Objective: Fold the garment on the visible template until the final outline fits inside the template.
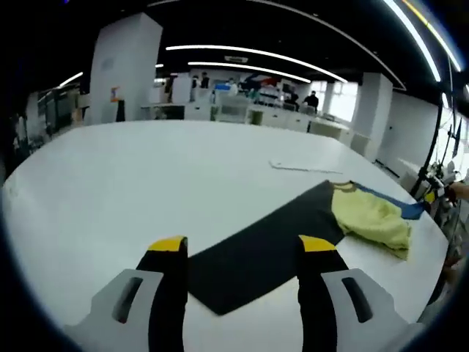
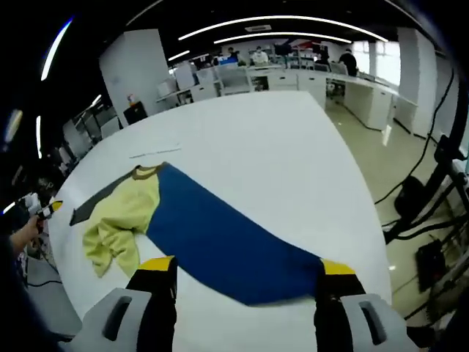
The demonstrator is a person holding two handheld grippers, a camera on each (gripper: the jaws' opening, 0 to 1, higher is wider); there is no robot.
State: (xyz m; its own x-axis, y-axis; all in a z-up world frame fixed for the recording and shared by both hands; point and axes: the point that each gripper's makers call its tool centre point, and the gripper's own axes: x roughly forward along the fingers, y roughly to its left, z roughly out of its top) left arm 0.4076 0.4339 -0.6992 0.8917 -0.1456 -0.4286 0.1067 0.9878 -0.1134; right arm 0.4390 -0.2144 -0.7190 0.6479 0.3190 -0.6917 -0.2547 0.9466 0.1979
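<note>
- Left gripper view: the left gripper (image 1: 242, 253) has its fingers wide apart, holding nothing. A yellow garment (image 1: 372, 219) lies crumpled on a dark template (image 1: 264, 249) on the white desk (image 1: 146, 176).
- Right gripper view: the right gripper (image 2: 242, 271) is spread wide, holding nothing. The garment (image 2: 121, 220) lies at the template's (image 2: 220, 238) far end; here it looks blue.

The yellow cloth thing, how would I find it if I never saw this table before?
Look at the big white table. A long flat sheet lies on it, blue in the right gripper view, dark in the left gripper view. At one end of that sheet lies the crumpled yellow garment, the only soft, wrinkled, pale yellow thing there, with a brownish collar.
</note>
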